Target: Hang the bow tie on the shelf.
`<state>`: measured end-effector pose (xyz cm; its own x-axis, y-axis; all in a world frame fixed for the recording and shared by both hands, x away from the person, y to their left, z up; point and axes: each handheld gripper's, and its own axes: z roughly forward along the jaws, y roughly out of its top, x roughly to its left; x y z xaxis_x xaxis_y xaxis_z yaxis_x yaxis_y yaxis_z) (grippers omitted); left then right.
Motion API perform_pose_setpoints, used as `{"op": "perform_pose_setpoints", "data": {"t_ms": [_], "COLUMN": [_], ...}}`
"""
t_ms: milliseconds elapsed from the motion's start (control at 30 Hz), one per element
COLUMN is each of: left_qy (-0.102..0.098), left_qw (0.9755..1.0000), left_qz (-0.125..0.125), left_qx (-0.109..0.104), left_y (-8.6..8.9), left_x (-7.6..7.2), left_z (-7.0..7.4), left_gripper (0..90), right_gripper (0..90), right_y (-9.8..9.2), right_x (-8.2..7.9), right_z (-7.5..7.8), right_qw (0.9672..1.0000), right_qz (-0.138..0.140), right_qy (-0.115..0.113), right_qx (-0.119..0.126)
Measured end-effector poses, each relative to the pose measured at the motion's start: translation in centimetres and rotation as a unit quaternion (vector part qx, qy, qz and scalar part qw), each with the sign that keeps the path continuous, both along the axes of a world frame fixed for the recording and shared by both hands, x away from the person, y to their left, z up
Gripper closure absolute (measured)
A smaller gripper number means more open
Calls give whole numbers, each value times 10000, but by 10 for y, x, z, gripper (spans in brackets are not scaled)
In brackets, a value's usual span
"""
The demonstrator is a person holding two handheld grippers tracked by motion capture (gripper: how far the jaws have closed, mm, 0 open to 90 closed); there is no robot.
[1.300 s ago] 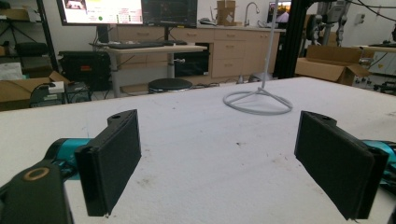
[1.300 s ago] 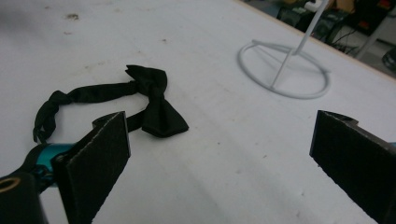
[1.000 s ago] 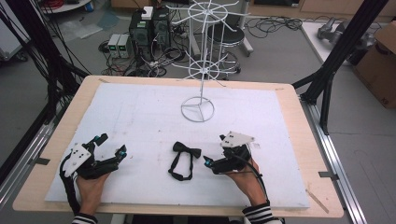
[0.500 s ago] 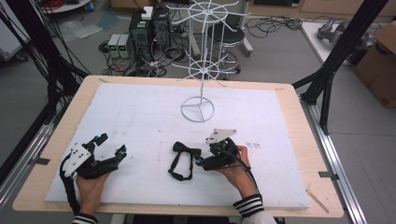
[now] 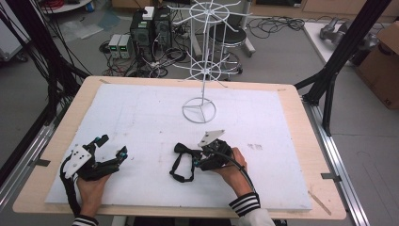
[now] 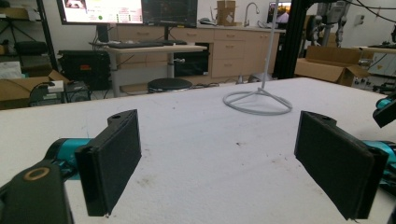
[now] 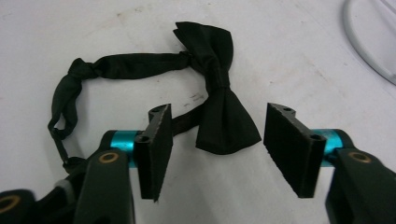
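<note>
The bow tie (image 7: 219,100) is straddled by the right hand-held gripper (image 7: 215,151), jaws just closing, not yet pinched; the left hand-held gripper (image 6: 219,163) is held open. Lifting remains.

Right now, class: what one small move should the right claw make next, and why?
Probably keep closing the right claw on the bow tie. Its jaws have just been closing; the near wing lies between them, but gaps remain on both sides, so the pads do not grip yet.
</note>
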<state>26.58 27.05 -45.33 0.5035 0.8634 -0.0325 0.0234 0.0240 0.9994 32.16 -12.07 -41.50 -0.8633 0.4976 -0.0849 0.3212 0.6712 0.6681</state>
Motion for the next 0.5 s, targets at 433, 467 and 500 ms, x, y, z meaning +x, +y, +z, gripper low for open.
{"op": "perform_pose_setpoints", "data": {"t_ms": [433,467,500], "left_qy": [2,5,4], "left_qw": [10000,10000,10000], "left_qz": [4,5,5], "left_qx": [6,0,2], "left_y": [0,0,0], "left_x": [0,0,0], "left_z": [0,0,0], "left_gripper": [150,150,150], "right_gripper": [557,566,577], "right_y": [6,6,7], "right_x": [3,3,3], "right_z": [-5,-5,-6], "right_qw": [9995,9994,9993], "right_qz": [27,37,59], "right_qy": [33,42,43], "right_qx": [-328,-344,-376]}}
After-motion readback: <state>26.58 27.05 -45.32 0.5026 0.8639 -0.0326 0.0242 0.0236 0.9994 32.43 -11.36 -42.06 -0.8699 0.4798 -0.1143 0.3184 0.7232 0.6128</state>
